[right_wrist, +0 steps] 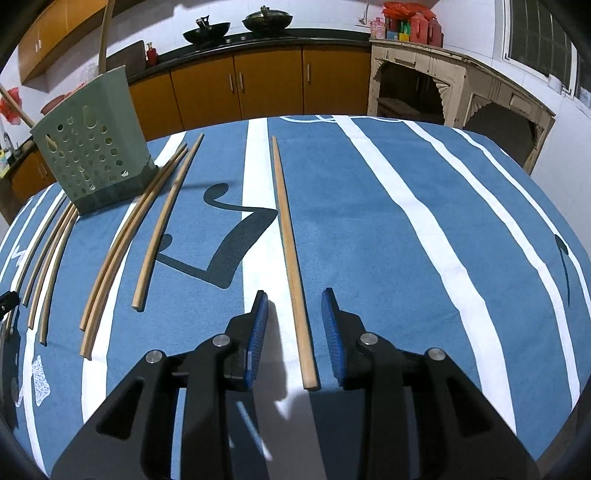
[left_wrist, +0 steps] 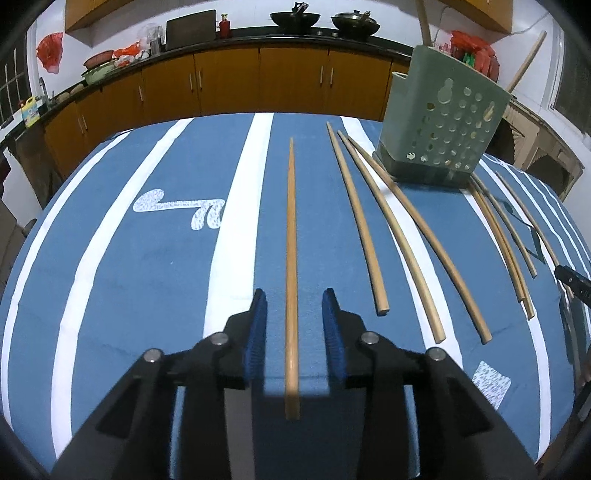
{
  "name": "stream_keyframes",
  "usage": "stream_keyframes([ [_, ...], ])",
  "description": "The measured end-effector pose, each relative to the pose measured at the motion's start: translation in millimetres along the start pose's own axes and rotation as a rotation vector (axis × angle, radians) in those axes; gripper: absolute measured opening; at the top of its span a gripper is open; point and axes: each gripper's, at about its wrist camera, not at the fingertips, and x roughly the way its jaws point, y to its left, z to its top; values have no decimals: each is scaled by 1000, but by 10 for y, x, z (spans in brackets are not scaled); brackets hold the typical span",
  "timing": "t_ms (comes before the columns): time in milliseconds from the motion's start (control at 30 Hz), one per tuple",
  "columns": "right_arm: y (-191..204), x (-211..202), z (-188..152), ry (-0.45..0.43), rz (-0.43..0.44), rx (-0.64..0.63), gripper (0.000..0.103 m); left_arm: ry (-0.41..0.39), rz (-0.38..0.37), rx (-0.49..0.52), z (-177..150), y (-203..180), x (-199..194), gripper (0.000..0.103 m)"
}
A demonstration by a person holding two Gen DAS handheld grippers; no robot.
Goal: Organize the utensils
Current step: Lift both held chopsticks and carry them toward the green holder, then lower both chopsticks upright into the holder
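Observation:
In the left wrist view a single wooden chopstick (left_wrist: 291,240) lies on the blue striped cloth, pointing away from me. My left gripper (left_wrist: 294,299) stands open astride its near part, blue pads clear of it on both sides. Several more chopsticks (left_wrist: 360,229) lie to the right, fanned toward a green perforated holder (left_wrist: 447,118) with sticks poking out of its top. In the right wrist view another chopstick (right_wrist: 286,229) lies between the open pads of my right gripper (right_wrist: 294,299), untouched. The holder (right_wrist: 92,147) stands at the far left there, with loose chopsticks (right_wrist: 162,229) beside it.
The cloth-covered table (right_wrist: 406,221) ends at a curved far edge. Behind it runs a kitchen counter with orange cabinets (left_wrist: 229,81) and two woks (left_wrist: 295,20). A pale wooden cabinet (right_wrist: 443,85) stands at the back right.

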Motion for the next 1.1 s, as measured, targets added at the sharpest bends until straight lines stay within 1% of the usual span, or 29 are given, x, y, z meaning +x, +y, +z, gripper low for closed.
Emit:
stream_keyframes([
  [33, -2, -1, -1, 0, 1, 1, 29, 1, 6, 8, -6, -11, -2, 33],
  [67, 3, -4, -2, -1, 8, -3, 19, 1, 9, 11, -5, -16, -4, 31],
  [100, 12, -5, -3, 0, 16, -9, 15, 2, 16, 14, -6, -19, -6, 28],
  [133, 25, -3, -1, 1, 20, -12, 10, 1, 17, 12, -8, -13, -9, 17],
  [167, 36, -2, 2, 1, 21, -14, 8, 1, 15, 9, -6, -8, -8, 11],
  [233, 43, -2, 9, 3, 21, -13, 8, 1, 10, 0, -12, 17, -13, 8],
  [333, 14, -24, 18, 5, 46, 10, 8, 4, 10, 10, -23, 22, -26, 8],
  [433, 11, -164, 37, -37, 58, 12, 8, 6, 8, 15, -19, 28, -64, 8],
  [533, -5, -310, 86, -80, 66, 21, 8, -23, 11, 24, 30, 30, -172, 8],
  [633, -25, -493, 162, -140, 73, 36, 8, -82, 12, 33, 126, 29, -364, 8],
  [733, -27, -685, 240, -211, 77, 38, 8, -135, 0, 22, 218, 43, -534, 8],
  [867, -37, -907, 373, -301, 90, 46, 8, -231, -27, -2, 370, 61, -828, 8],
  [1000, -30, -1122, 504, -392, 108, 55, 8, -308, -54, -27, 508, 70, -1060, 8],
  [1100, -11, -1223, 590, -439, 124, 54, 8, -361, -78, -53, 606, 88, -1206, 8],
])
